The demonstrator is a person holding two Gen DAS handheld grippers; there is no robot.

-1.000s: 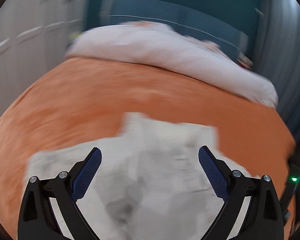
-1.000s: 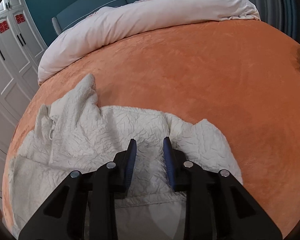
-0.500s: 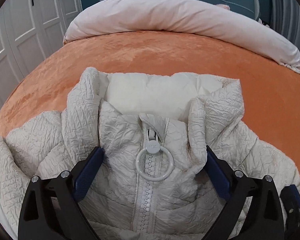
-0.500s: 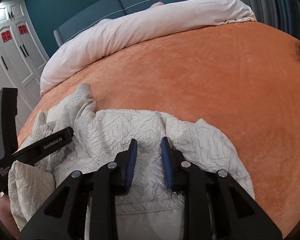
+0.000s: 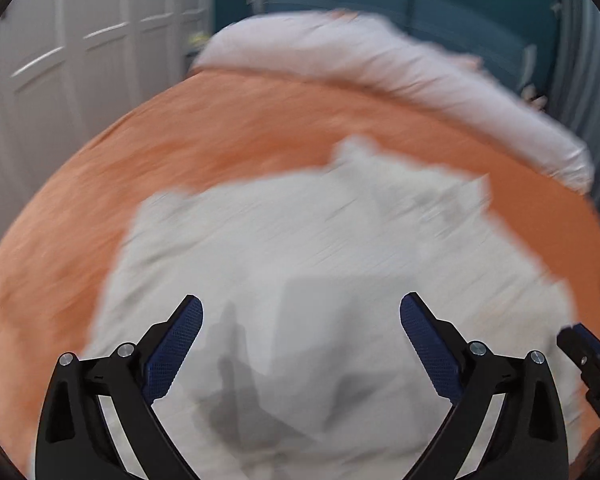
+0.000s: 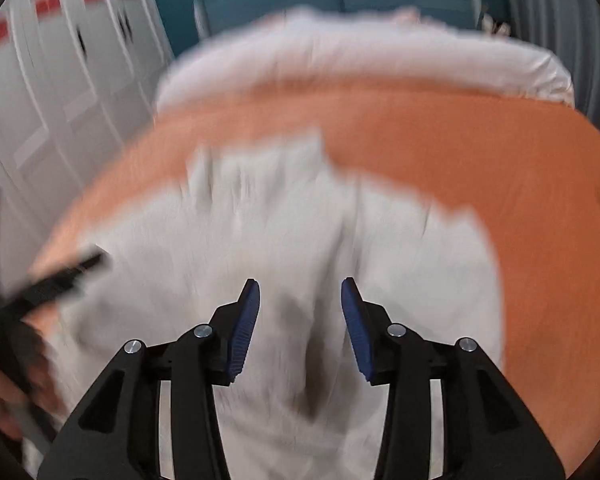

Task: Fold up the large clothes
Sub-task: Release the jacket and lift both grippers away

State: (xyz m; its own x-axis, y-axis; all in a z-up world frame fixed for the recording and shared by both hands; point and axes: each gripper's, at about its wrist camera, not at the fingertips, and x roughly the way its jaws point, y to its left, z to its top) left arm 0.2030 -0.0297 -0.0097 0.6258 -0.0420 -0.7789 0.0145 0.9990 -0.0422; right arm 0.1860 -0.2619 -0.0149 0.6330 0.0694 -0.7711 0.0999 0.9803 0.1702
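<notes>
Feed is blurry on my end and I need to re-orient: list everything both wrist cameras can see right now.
Jacket: one, off-white, spread on the bed under both grippers; detail blurred.
Bedspread: one, orange, covering the bed.
Duvet: one, pale pink-white, bunched along the head end.
Headboard: one, teal, behind the duvet.
Wardrobe doors: count unclear, white, on the left.
Curtain: grey, far right.
Left gripper: black with blue pads, open above the jacket.
Right gripper: black with blue pads, open above the jacket.

Right gripper [image 6: 300, 292] (jaws apart) above blurred white jacket [image 6: 292, 232].
</notes>
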